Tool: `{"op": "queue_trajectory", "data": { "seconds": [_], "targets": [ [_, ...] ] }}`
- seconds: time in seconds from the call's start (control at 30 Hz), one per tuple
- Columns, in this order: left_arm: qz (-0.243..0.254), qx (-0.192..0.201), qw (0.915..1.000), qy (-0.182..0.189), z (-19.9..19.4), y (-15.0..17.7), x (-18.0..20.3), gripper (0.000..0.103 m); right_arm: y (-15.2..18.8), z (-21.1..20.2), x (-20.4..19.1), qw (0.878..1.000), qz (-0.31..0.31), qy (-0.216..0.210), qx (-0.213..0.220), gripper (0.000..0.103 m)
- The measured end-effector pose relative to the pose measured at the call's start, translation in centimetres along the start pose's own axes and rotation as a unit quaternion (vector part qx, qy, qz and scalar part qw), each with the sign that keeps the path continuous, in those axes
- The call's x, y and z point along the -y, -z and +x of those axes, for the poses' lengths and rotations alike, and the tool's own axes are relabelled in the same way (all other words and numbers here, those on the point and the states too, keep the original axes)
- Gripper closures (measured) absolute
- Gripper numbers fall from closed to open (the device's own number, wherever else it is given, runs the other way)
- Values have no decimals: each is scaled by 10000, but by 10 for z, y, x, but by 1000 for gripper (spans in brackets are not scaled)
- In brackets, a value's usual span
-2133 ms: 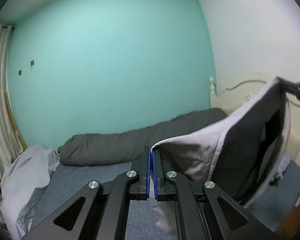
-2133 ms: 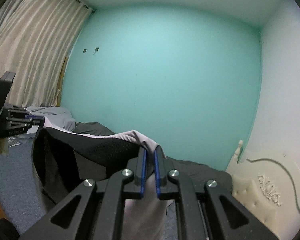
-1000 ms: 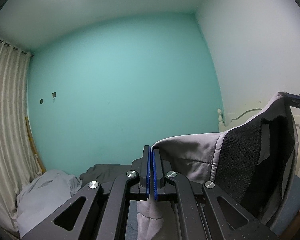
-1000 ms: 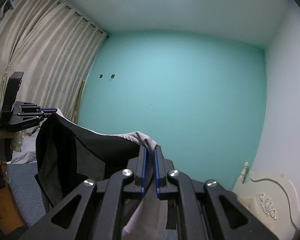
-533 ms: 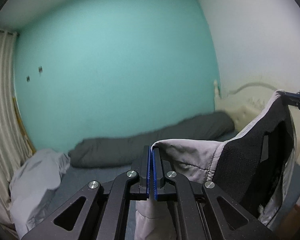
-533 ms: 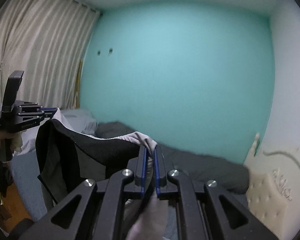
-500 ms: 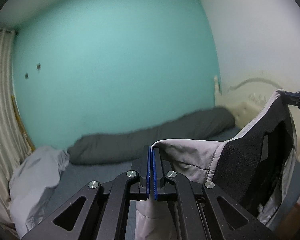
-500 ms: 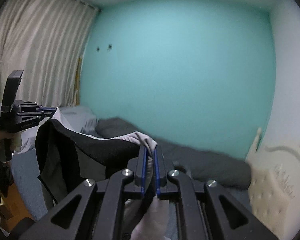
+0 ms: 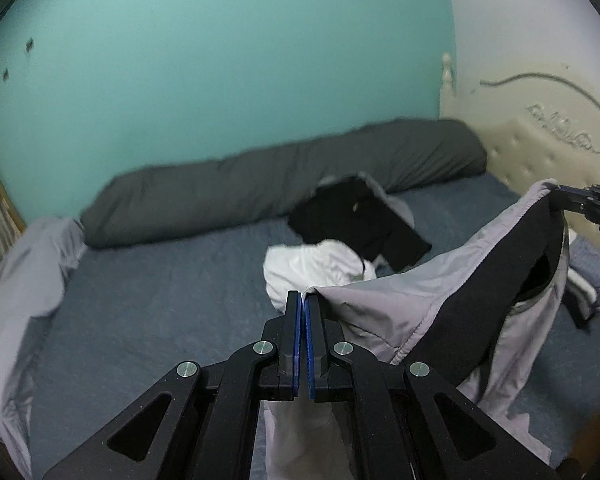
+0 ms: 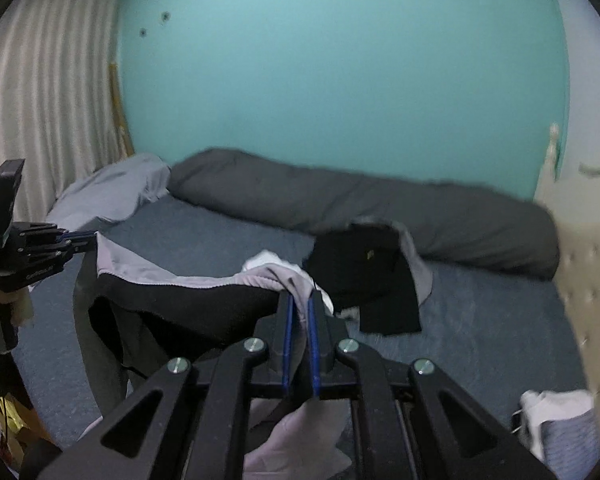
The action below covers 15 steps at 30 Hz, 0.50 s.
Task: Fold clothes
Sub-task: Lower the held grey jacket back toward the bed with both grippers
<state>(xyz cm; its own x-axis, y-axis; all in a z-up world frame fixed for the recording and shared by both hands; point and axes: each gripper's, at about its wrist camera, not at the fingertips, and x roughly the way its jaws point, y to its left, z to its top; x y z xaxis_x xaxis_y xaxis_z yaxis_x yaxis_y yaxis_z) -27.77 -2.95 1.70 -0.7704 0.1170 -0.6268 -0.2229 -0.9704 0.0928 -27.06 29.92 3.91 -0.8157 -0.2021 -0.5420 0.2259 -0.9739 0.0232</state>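
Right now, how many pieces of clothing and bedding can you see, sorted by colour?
Grey and black: 2, the held grey-and-black garment and the crumpled grey-and-black garment on the blue bed.
White: 1, the crumpled white garment.
Dark grey: 1, the long dark grey bolster.
Pale grey: 1, the bunched pale grey sheet.
Total: 5.

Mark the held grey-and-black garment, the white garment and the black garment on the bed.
held garment (image 9: 384,304), left wrist view, grey panel.
white garment (image 9: 312,266), left wrist view, crumpled middle.
black garment (image 10: 360,268), right wrist view, dark middle.
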Motion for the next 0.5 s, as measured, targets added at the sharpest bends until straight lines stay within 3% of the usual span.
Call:
{"op": "queue_trajectory", "data": {
  "seconds": [0.23,0.5],
  "targets": [
    [-165,-506,9985,155,106,6,-7,101,39,102,53,9978,391,90,-521,96],
    [-240,-1153,9930,112,223,11,-13,101,47,207,80,9941,484,339,-905,96]
  ]
}}
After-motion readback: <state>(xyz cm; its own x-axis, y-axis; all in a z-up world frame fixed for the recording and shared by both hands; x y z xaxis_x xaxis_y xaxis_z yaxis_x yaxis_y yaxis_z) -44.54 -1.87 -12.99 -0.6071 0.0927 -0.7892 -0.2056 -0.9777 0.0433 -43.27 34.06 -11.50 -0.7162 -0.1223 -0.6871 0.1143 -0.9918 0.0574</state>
